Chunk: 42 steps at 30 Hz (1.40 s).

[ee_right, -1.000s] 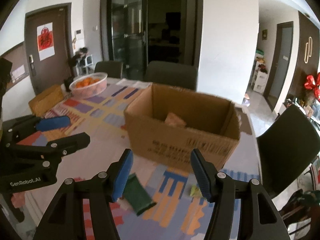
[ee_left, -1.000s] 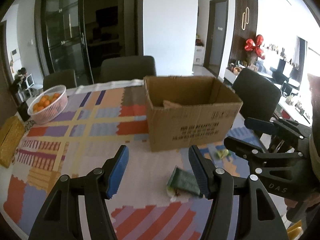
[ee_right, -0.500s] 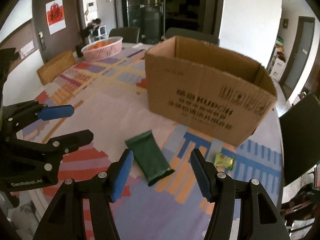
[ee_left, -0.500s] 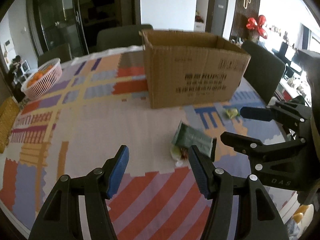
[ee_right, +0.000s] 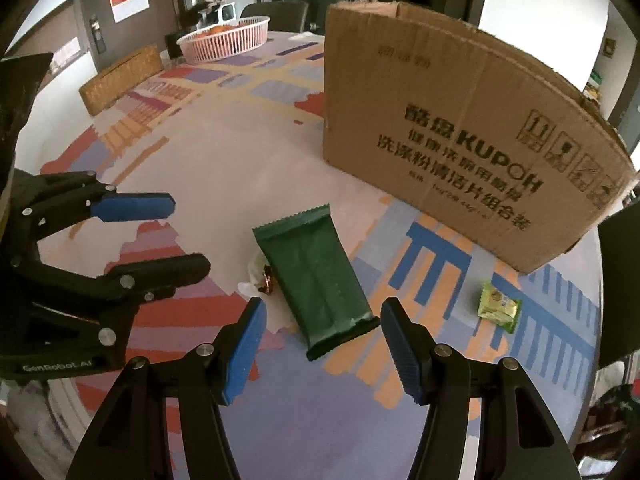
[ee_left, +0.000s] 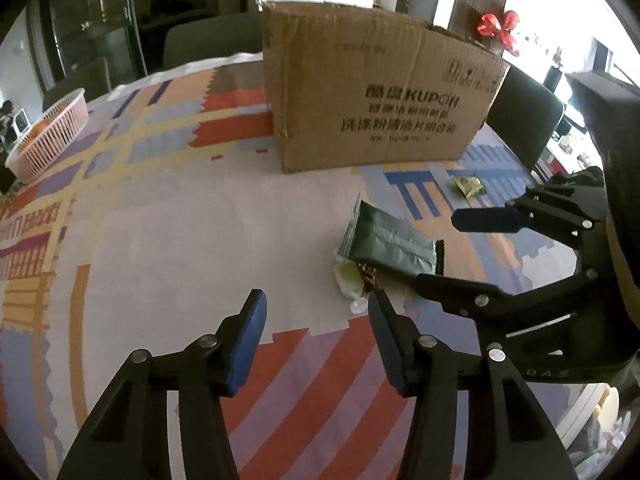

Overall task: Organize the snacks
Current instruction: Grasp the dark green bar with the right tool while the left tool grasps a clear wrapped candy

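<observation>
A dark green snack packet [ee_left: 392,244] [ee_right: 316,276] lies flat on the patterned tablecloth in front of the cardboard box [ee_left: 372,92] [ee_right: 460,120]. A pale wrapper with a brown candy [ee_left: 352,280] [ee_right: 260,276] sits at its left edge. A small light green packet [ee_left: 468,186] [ee_right: 498,306] lies further right. My right gripper [ee_right: 324,312] [ee_left: 440,250] is open low over the dark packet, whose near end shows between its fingers, untouched. My left gripper [ee_left: 316,304] [ee_right: 188,236] hovers just left of the pale wrapper, its jaws closing with nothing between them.
A pink basket of oranges [ee_left: 48,136] [ee_right: 226,38] stands at the far left of the table, and a woven brown box [ee_right: 120,78] sits near it. Dark chairs [ee_left: 524,120] ring the table. The table's edge [ee_right: 600,280] runs close on the right.
Both grippers have come down toward the table and tilted downward. The box now looms above them, its inside out of sight. The left jaws have narrowed.
</observation>
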{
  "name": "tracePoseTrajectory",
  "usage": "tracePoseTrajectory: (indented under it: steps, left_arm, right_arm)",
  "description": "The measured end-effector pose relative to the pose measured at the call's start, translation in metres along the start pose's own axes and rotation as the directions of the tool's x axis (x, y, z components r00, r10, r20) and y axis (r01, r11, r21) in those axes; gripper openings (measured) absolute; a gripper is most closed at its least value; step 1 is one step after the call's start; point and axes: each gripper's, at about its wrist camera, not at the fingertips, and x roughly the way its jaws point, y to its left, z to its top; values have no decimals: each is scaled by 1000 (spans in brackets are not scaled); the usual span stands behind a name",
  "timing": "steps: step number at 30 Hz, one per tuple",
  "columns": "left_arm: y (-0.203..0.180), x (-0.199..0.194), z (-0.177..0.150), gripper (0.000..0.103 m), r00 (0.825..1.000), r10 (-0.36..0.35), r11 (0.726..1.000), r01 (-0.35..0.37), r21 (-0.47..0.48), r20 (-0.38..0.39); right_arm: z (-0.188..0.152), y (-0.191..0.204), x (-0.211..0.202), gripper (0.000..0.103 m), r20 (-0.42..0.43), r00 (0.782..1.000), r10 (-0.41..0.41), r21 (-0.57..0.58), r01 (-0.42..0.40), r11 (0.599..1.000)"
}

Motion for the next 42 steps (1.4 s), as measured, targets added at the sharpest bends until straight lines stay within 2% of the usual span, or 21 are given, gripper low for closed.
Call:
tracePoseTrajectory:
  steps: [3,8,12,18,23,28,34,38,40,42]
  left_arm:
    - [2,9,1,45,1000,-21,1000,21,-3,-16]
    - [1,21,2,44,999,-37,999,37,-1,-37]
    - [0,29,3,39,997,-57,998,56,-3,-49]
    - [-1,41,7,36,994,-85,996,83,-24,-65]
    - [-5,46,11,35,995,-81,997,80,-21,-62]
    - [-10,51,16,33,995,-82,997,82,-15,-56]
    - [-12,55,22,32,995,-84,996,82,-34,-50]
    - [-17,58,24,31,997,-60,998,59,-16,-43]
    - [-19,58,24,28,998,-54,999,53,-12,-41]
    - [-20,58,23,20,997,-60,998,59,-17,-43]
  right_arm:
    - [2,1,7,60,-12,1000,2,-8,-2,1000]
    - [4,-2,18,60,-35,999,-4,-10,4,1000]
    - [3,-5,24,60,-41,999,-9,-20,8,1000]
    - [3,-10,31,60,-45,999,-3,-14,2,1000]
    - [2,-15,36,60,-46,999,0,4,0,1000]
    - [-1,-22,37,48,-43,999,10,20,-9,1000]
    - [-4,-29,36,44,-36,999,4,51,-2,999]
    - [-6,-31,35,43,-28,1000,-11,58,12,998]
    - [-8,-32,33,43,-25,1000,-15,58,16,998]
    - [-9,-32,32,43,-21,1000,-10,66,11,998]
